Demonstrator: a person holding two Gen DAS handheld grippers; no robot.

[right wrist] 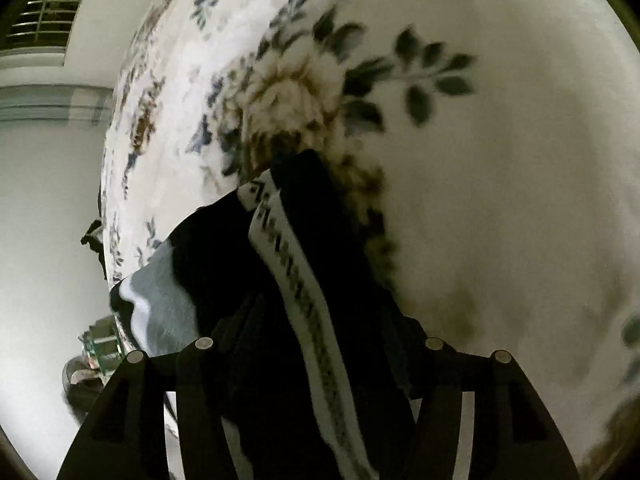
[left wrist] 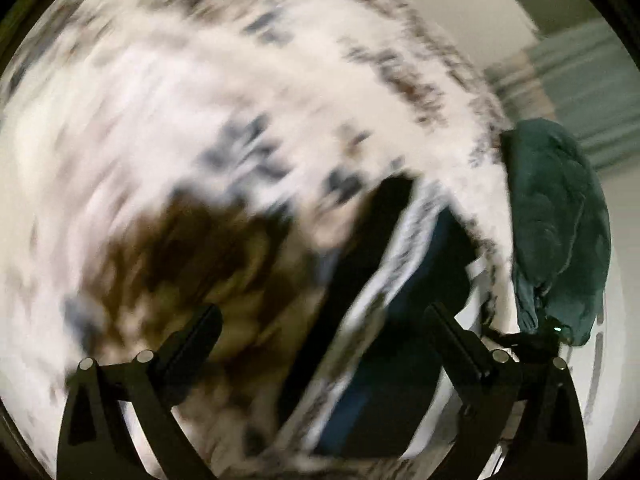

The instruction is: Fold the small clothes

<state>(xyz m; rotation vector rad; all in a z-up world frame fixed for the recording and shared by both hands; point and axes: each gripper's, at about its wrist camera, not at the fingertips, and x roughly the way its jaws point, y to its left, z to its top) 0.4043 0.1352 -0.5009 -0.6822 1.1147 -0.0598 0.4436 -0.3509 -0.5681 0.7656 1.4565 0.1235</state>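
Dark garment with white patterned band (right wrist: 304, 304) is lying on the floral bedsheet (right wrist: 500, 160), right gripper (right wrist: 316, 344) jaws closing on its fabric, left gripper (left wrist: 324, 320) jaws gaping wide over it gripping nothing, teal cloth (left wrist: 560, 232) sitting at the bed's edge.

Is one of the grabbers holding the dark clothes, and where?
The right gripper appears to pinch the dark garment near its white patterned band. The left gripper is open, holding nothing.
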